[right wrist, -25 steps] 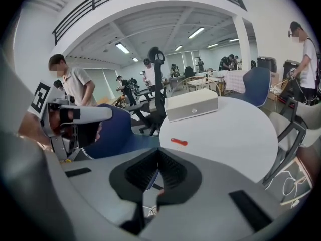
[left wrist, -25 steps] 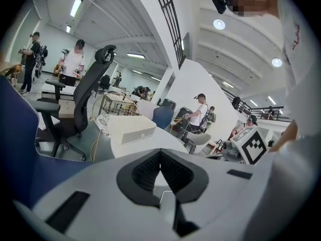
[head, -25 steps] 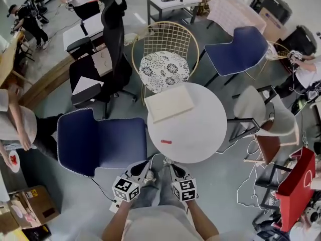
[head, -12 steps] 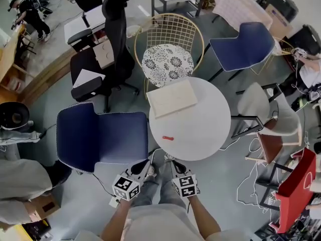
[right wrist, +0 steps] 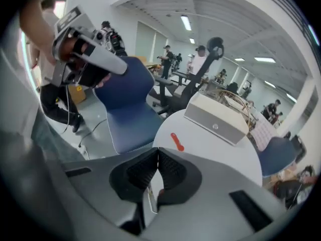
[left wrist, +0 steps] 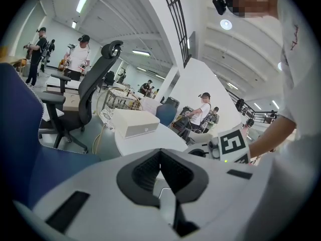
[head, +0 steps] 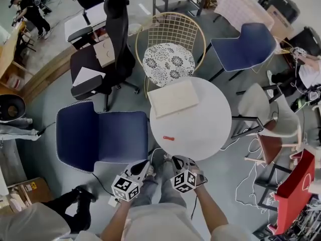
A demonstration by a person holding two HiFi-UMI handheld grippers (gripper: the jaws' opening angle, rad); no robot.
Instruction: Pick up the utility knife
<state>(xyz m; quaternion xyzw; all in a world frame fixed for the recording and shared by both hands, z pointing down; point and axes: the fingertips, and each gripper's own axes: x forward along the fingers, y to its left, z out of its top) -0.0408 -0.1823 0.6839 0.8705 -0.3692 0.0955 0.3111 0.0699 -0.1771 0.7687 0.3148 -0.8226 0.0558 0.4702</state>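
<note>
The utility knife [head: 168, 138], small and red, is seen lying flat on the round white worktop [head: 203, 127], close to its near edge and somewhat toward its left side. The only other thing carried there is a flat cream box [head: 173, 98], set toward the far left edge and well apart from the knife, so the knife is left open to an approach from the near edge and from above. The left tongs [head: 144, 167] and the right tongs [head: 176, 161] are held side by side just off the near edge, short of the knife and touching nothing. In each gripper view the padded tips are seen pressed together with nothing between them. It is therefore judged that whichever pair is chosen must be spread before it is brought down over the knife. The right tongs are pointed toward the knife, which shows just above their tips in the right gripper view, so that pair is judged the likelier one to be used. A blue chair [head: 100, 137] is drawn up at the left edge, a wire chair [head: 168, 39] at the far edge and a pale chair [head: 258, 109] at the right, and none of them is placed across a reach from the near edge. Because the knife lies low on a hard surface, a scrape of the tips along the worktop is judged the main risk.
</note>
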